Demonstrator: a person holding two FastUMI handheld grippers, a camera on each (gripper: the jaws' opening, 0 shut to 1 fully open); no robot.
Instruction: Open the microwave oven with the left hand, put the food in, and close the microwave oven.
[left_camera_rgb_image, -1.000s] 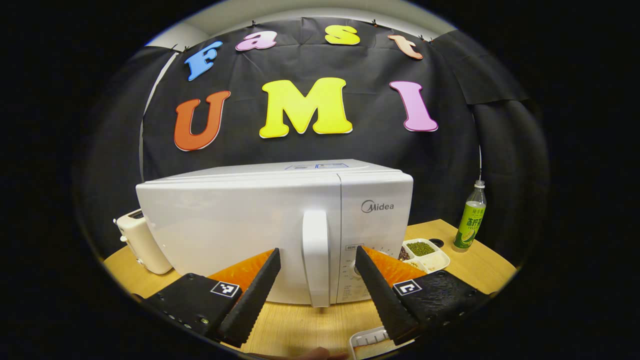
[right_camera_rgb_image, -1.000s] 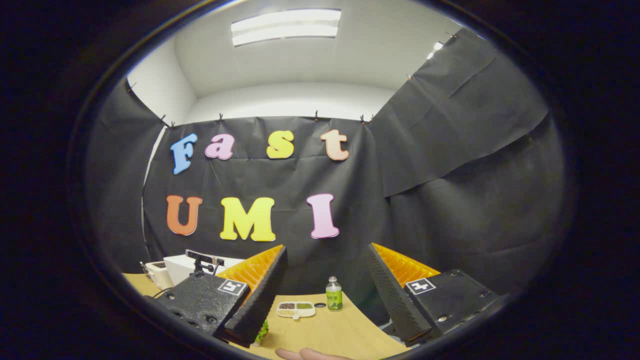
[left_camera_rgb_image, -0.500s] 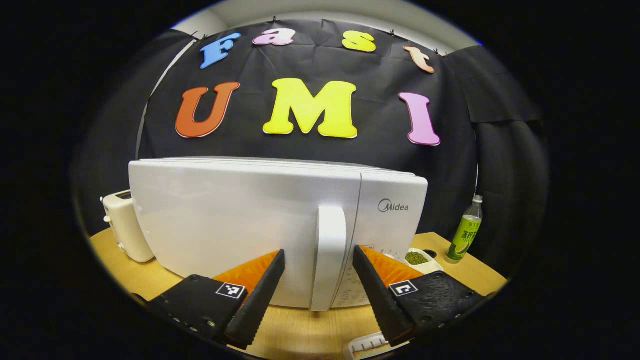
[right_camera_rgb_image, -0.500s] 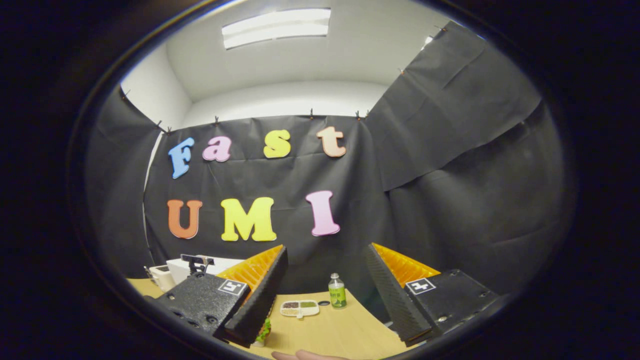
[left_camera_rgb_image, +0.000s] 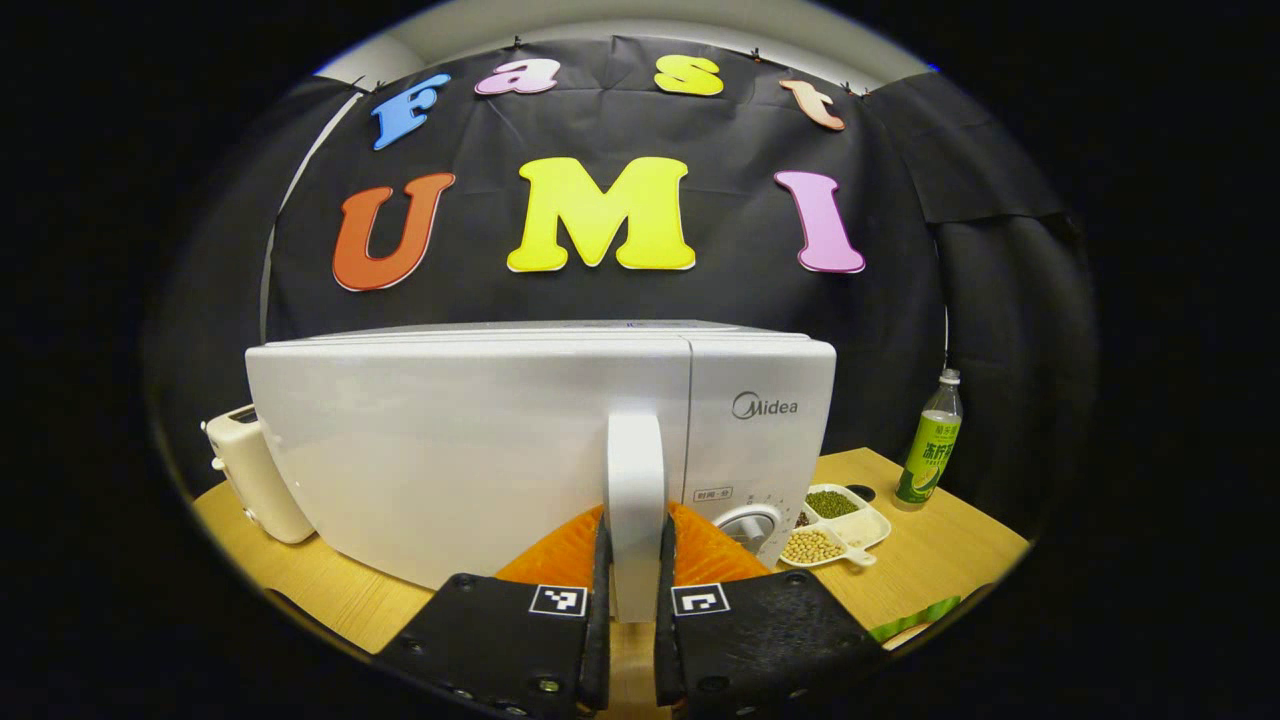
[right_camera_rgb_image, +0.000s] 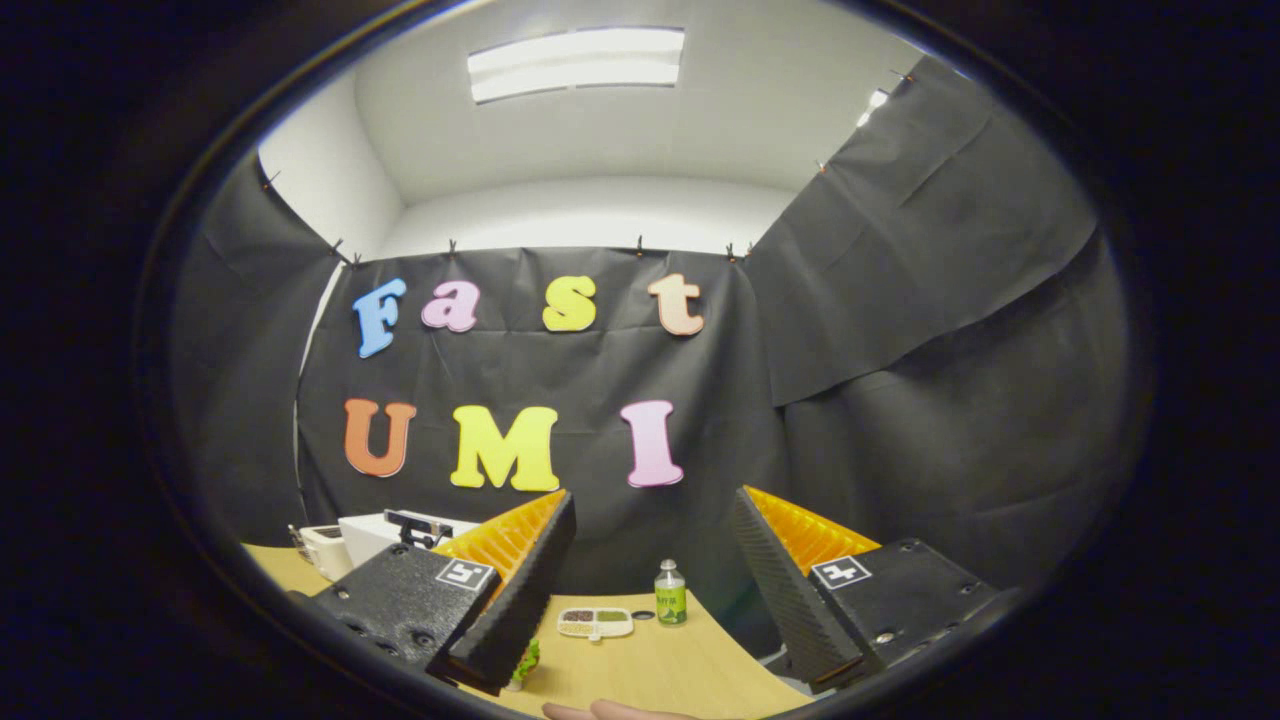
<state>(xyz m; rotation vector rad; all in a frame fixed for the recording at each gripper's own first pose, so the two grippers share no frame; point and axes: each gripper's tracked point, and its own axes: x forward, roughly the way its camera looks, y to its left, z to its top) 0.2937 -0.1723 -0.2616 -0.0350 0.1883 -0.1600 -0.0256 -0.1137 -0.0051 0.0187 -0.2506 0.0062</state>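
Observation:
A white microwave oven (left_camera_rgb_image: 460, 440) stands on the wooden table, door closed, with a vertical white handle (left_camera_rgb_image: 636, 500) at the door's right edge. My left gripper (left_camera_rgb_image: 632, 560) is shut on that handle, one black finger pressing each side of its lower part. In the right gripper view the microwave (right_camera_rgb_image: 385, 530) is small at the far left behind my left finger. My right gripper (right_camera_rgb_image: 650, 590) stands open with nothing between its fingers, held high and tilted toward the booth wall. A bit of green food (right_camera_rgb_image: 525, 662) peeks out under its left finger.
A cream toaster (left_camera_rgb_image: 252, 480) stands left of the microwave. A white divided dish of beans (left_camera_rgb_image: 835, 520) and a green bottle (left_camera_rgb_image: 927, 450) sit to its right on the table (left_camera_rgb_image: 950, 540). A fingertip (right_camera_rgb_image: 610, 710) shows at the bottom of the right gripper view.
My left gripper has moved in and shut on the microwave's handle; it was open on either side of it before. The right gripper has only wobbled slightly.

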